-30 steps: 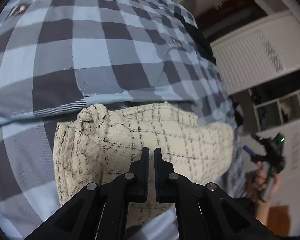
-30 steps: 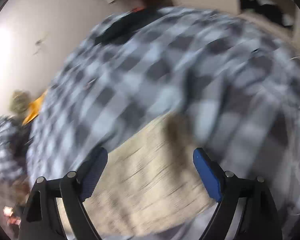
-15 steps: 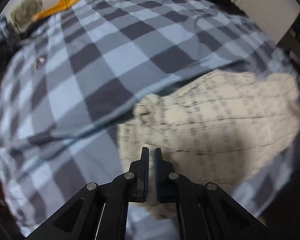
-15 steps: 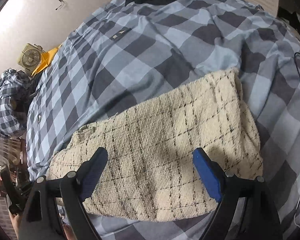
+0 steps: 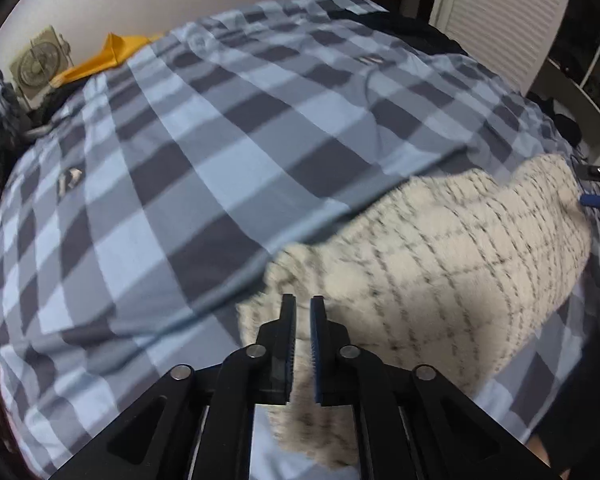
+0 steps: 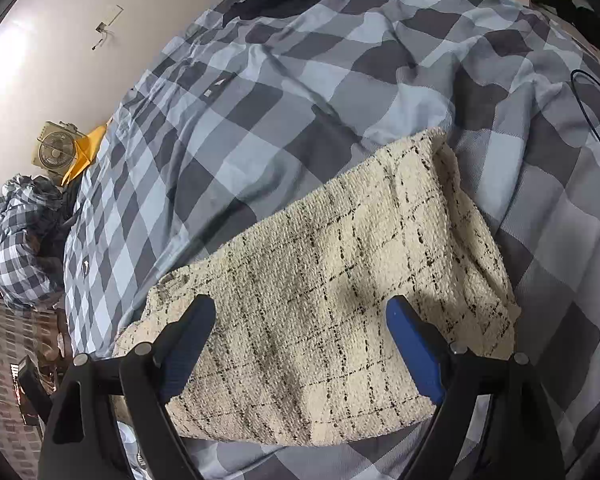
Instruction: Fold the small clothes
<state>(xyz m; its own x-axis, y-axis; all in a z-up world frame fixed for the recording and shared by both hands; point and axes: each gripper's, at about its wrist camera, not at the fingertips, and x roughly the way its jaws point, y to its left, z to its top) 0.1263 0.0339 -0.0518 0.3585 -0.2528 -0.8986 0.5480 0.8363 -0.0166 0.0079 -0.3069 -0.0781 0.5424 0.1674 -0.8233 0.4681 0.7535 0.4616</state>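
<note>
I see the folded cream tweed garment with black grid lines (image 6: 320, 304) under my wide-open, empty right gripper (image 6: 300, 344); my left gripper (image 5: 302, 344), just cracking open, grips nothing at its near corner; bare checked blue-grey bedcover (image 6: 300, 80) beyond.

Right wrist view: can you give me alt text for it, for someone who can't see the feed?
A cream garment with thin black checks lies folded in a rough rectangle on a blue and grey checked bedspread. The right gripper hangs over its near edge, jaws wide open and holding nothing. A small fan and a yellow cloth sit by the far wall.

cream garment (image 6: 332, 312) with thin black grid, blue-grey checked bedspread (image 6: 340, 80), yellow cloth (image 5: 104, 60)
</note>
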